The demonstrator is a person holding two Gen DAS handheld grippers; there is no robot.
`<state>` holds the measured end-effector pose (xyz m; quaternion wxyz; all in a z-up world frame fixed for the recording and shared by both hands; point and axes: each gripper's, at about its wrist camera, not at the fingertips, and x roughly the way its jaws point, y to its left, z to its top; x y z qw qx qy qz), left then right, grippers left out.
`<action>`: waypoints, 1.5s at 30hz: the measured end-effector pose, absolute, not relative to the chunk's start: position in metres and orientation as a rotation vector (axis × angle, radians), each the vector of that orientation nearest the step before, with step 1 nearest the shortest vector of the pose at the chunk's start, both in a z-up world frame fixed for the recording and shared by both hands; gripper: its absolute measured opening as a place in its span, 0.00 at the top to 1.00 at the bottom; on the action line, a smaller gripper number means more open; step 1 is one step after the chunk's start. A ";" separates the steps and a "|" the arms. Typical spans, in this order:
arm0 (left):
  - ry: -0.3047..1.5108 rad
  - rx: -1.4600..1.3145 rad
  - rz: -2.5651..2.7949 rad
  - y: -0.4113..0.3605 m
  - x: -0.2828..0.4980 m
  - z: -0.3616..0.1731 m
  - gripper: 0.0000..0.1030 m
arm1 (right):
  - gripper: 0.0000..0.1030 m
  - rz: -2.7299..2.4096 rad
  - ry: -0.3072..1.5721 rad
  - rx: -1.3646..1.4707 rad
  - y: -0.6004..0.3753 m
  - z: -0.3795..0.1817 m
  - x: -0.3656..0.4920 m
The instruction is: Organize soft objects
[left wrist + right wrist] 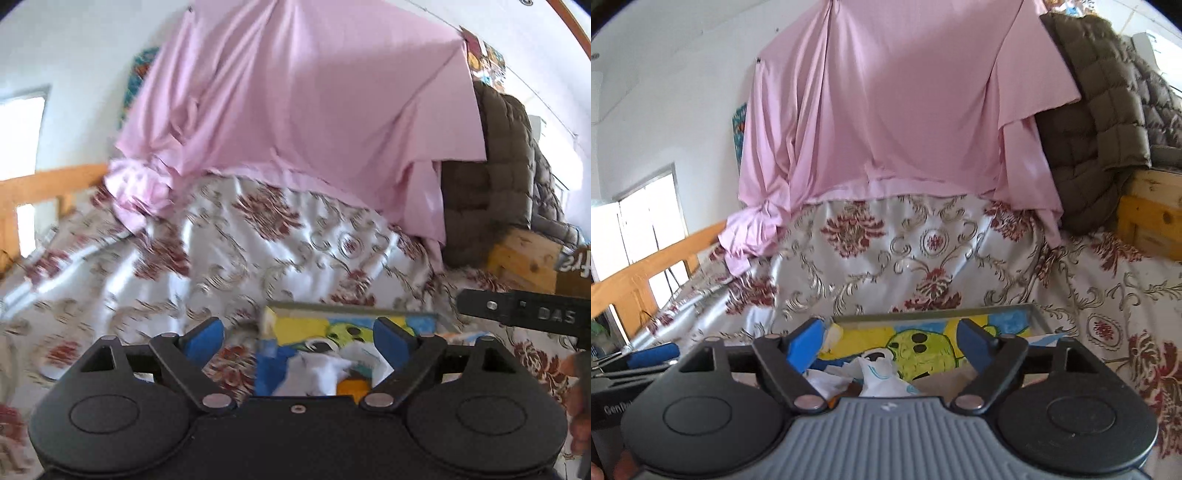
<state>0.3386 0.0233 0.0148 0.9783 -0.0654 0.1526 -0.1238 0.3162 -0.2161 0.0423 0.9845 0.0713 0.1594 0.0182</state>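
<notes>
A shallow box (351, 307) with a yellow, blue and green cartoon painting lies on the floral bedspread (258, 251). White soft cloth items (314, 373) and something orange (352, 387) are piled in it. My left gripper (299, 325) hangs just above that pile, jaws wide open, nothing between its blue pads (205, 339). In the right wrist view the same box (923, 314) holds the white cloth (882, 376); my right gripper (889, 326) is also open and empty above it. A pink sheet (894, 110) hangs behind.
A brown quilted jacket (1100, 110) is draped over a wooden bed frame (1148, 218) at the right. A wooden rail (646, 273) runs along the left. The other gripper's black arm (524, 314) and a hand (576, 406) show at the left wrist view's right edge.
</notes>
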 end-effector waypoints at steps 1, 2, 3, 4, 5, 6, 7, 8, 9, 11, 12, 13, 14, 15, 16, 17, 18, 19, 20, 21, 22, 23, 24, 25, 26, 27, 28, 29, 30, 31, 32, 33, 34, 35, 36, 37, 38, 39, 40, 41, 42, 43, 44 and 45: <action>0.300 -0.135 -0.243 0.025 0.333 0.019 0.12 | 0.16 0.037 0.317 0.152 -0.217 0.044 0.310; 0.294 -0.140 -0.237 0.026 0.325 0.024 0.12 | 0.15 0.037 0.313 0.164 -0.219 0.046 0.303; 0.289 -0.147 -0.232 0.027 0.318 0.028 0.11 | 0.14 0.037 0.310 0.175 -0.220 0.047 0.296; 0.282 -0.153 -0.229 0.028 0.311 0.031 0.09 | 0.12 0.036 0.307 0.185 -0.221 0.048 0.289; 0.275 -0.154 -0.230 0.028 0.301 0.035 0.09 | 0.10 0.034 0.306 0.196 -0.223 0.049 0.281; 0.269 -0.149 -0.230 0.027 0.294 0.037 0.09 | 0.10 0.031 0.306 0.207 -0.225 0.049 0.272; 0.265 -0.141 -0.230 0.026 0.287 0.040 0.09 | 0.09 0.030 0.306 0.215 -0.226 0.049 0.265; 0.262 -0.128 -0.230 0.024 0.278 0.043 0.09 | 0.08 0.029 0.307 0.221 -0.228 0.049 0.257; 0.262 -0.120 -0.229 0.022 0.271 0.045 0.09 | 0.08 0.028 0.306 0.224 -0.228 0.049 0.248; 0.264 -0.108 -0.231 0.017 0.257 0.047 0.08 | 0.06 0.024 0.304 0.222 -0.230 0.047 0.232; 0.267 -0.104 -0.233 0.016 0.252 0.049 0.08 | 0.06 0.022 0.304 0.220 -0.231 0.047 0.224; 0.269 -0.098 -0.234 0.014 0.245 0.050 0.07 | 0.05 0.020 0.303 0.218 -0.231 0.046 0.215; 0.269 -0.094 -0.233 0.012 0.237 0.051 0.06 | 0.03 0.016 0.302 0.216 -0.232 0.046 0.207; 0.267 -0.091 -0.232 0.010 0.231 0.052 0.06 | 0.02 0.012 0.300 0.215 -0.233 0.044 0.198; 0.266 -0.087 -0.234 0.009 0.225 0.054 0.05 | 0.00 0.007 0.299 0.213 -0.233 0.043 0.191; 0.263 -0.083 -0.237 0.007 0.219 0.055 0.04 | 0.00 0.004 0.300 0.210 -0.234 0.042 0.183; 0.257 -0.078 -0.243 0.006 0.212 0.058 0.04 | 0.00 0.003 0.303 0.208 -0.234 0.041 0.175; 0.252 -0.076 -0.247 0.004 0.207 0.060 0.02 | 0.00 0.005 0.306 0.207 -0.235 0.040 0.169; 0.249 -0.074 -0.249 0.002 0.201 0.062 0.01 | 0.00 0.007 0.307 0.208 -0.235 0.038 0.162; 0.246 -0.071 -0.247 -0.001 0.195 0.064 0.01 | 0.00 0.007 0.307 0.208 -0.236 0.037 0.155; 0.244 -0.069 -0.247 -0.003 0.190 0.065 0.01 | 0.00 0.005 0.308 0.205 -0.236 0.037 0.150; 0.243 -0.066 -0.247 -0.005 0.184 0.066 0.01 | 0.00 0.002 0.308 0.202 -0.237 0.036 0.143; 0.244 -0.064 -0.245 -0.006 0.179 0.067 0.01 | 0.00 -0.003 0.308 0.200 -0.238 0.036 0.137; 0.247 -0.066 -0.240 -0.007 0.173 0.066 0.01 | 0.00 -0.007 0.306 0.202 -0.240 0.037 0.133; 0.254 -0.070 -0.235 -0.008 0.167 0.064 0.01 | 0.00 -0.009 0.303 0.207 -0.242 0.037 0.127; 0.264 -0.073 -0.232 -0.008 0.163 0.061 0.01 | 0.00 -0.009 0.298 0.213 -0.244 0.038 0.122; 0.276 -0.075 -0.228 -0.008 0.158 0.058 0.01 | 0.00 -0.010 0.293 0.218 -0.245 0.038 0.117; 0.289 -0.077 -0.222 -0.008 0.154 0.055 0.01 | 0.00 -0.012 0.289 0.218 -0.246 0.038 0.112; 0.304 -0.079 -0.213 -0.008 0.149 0.051 0.01 | 0.00 -0.015 0.288 0.215 -0.247 0.039 0.108; 0.313 -0.082 -0.208 -0.008 0.146 0.049 0.01 | 0.00 -0.016 0.289 0.215 -0.247 0.038 0.104; 0.322 -0.084 -0.203 -0.007 0.142 0.047 0.01 | 0.00 -0.016 0.292 0.214 -0.247 0.037 0.100; 0.329 -0.087 -0.197 -0.007 0.138 0.045 0.01 | 0.00 -0.017 0.299 0.213 -0.247 0.035 0.096; 0.332 -0.090 -0.190 -0.007 0.133 0.043 0.01 | 0.00 -0.018 0.308 0.210 -0.247 0.032 0.093; 0.333 -0.092 -0.181 -0.006 0.127 0.041 0.01 | 0.00 -0.020 0.315 0.206 -0.246 0.030 0.089; 0.335 -0.095 -0.173 -0.005 0.122 0.038 0.01 | 0.00 -0.024 0.322 0.201 -0.246 0.029 0.086; 0.339 -0.098 -0.164 -0.005 0.118 0.036 0.01 | 0.00 -0.028 0.330 0.201 -0.245 0.027 0.083; 0.348 -0.102 -0.154 -0.004 0.112 0.031 0.01 | 0.00 -0.029 0.338 0.207 -0.245 0.025 0.080; 0.357 -0.102 -0.146 -0.004 0.109 0.027 0.01 | 0.00 -0.031 0.348 0.217 -0.244 0.022 0.077; 0.365 -0.098 -0.136 -0.004 0.106 0.024 0.01 | 0.00 -0.036 0.360 0.231 -0.244 0.019 0.074; 0.368 -0.091 -0.125 -0.004 0.102 0.021 0.01 | 0.00 -0.037 0.375 0.246 -0.244 0.016 0.072; 0.367 -0.084 -0.115 -0.005 0.098 0.018 0.01 | 0.00 -0.036 0.393 0.260 -0.244 0.013 0.070; 0.372 -0.076 -0.107 -0.005 0.096 0.014 0.01 | 0.00 -0.040 0.405 0.268 -0.243 0.010 0.068; 0.382 -0.071 -0.103 -0.005 0.095 0.012 0.01 | 0.00 -0.047 0.412 0.272 -0.243 0.007 0.066; 0.395 -0.069 -0.101 -0.006 0.093 0.009 0.01 | 0.00 -0.055 0.417 0.271 -0.243 0.005 0.065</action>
